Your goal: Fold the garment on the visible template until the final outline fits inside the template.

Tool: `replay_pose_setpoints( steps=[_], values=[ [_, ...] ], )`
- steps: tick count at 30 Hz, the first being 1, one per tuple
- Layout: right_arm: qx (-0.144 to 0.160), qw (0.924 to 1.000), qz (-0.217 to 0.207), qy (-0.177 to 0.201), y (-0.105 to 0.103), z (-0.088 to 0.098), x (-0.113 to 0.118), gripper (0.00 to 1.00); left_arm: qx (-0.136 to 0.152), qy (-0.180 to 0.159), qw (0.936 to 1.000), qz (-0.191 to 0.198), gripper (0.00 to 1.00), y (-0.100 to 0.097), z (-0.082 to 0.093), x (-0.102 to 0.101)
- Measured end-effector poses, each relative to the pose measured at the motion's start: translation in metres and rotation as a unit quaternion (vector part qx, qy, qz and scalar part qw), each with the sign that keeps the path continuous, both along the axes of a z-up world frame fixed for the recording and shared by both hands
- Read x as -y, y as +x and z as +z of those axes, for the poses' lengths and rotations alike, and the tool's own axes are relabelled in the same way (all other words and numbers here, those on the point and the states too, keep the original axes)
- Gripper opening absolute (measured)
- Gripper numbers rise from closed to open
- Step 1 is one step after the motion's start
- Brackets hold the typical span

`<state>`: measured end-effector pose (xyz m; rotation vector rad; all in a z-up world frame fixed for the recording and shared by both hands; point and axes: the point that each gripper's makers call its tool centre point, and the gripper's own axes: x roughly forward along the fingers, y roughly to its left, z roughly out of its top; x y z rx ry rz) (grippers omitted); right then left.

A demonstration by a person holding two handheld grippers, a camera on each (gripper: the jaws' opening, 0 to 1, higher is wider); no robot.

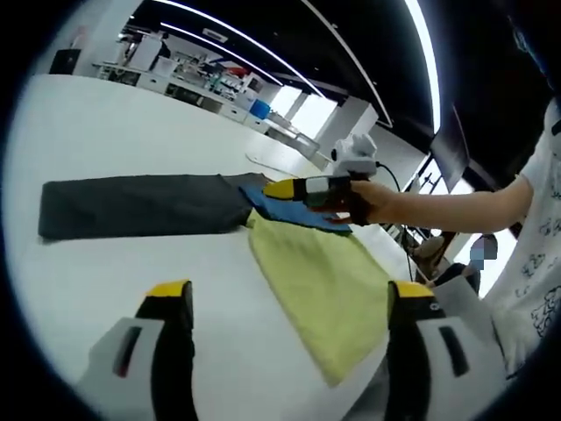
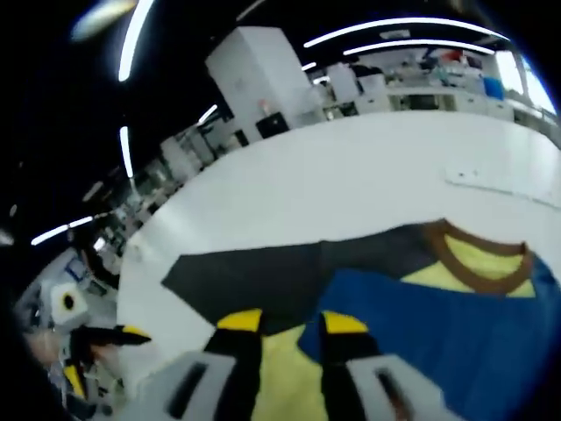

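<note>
Your right gripper [image 1: 308, 195], fingers barely parted and gripping nothing visible, hovers at the garment [image 1: 263, 228] collar at 1 o'clock, likely to start a fold, while your left gripper [image 1: 289, 303] waits open above the hem.

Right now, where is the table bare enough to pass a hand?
Bare white tabletop lies beyond the dark grey sleeve, and between it and the left gripper. It is crowded where the right gripper meets the blue and yellow-green garment.
</note>
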<state>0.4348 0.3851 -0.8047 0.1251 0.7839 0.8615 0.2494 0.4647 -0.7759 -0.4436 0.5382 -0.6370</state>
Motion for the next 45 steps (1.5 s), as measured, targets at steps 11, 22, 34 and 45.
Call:
replay_pose_setpoints(
  steps=[11,22,34,45],
  values=[
    [0.02,0.9997,0.011,-0.003,-0.005,0.004,0.006,0.89,0.005,0.005,1.0,-0.004,0.89,0.002,0.003,-0.005],
    [0.022,0.9995,-0.017,-0.012,0.003,0.009,0.051,0.92,0.006,0.009,0.9999,-0.011,0.9,0.005,0.002,-0.005],
    [0.04,0.9987,-0.026,-0.016,0.002,0.018,0.114,0.87,0.006,0.014,0.9997,-0.021,0.9,0.009,0.006,0.002],
    [0.034,0.9961,-0.079,-0.017,0.002,0.019,0.185,0.8,0.002,0.017,0.9993,-0.033,0.9,0.009,0.006,0.013]
  ],
)
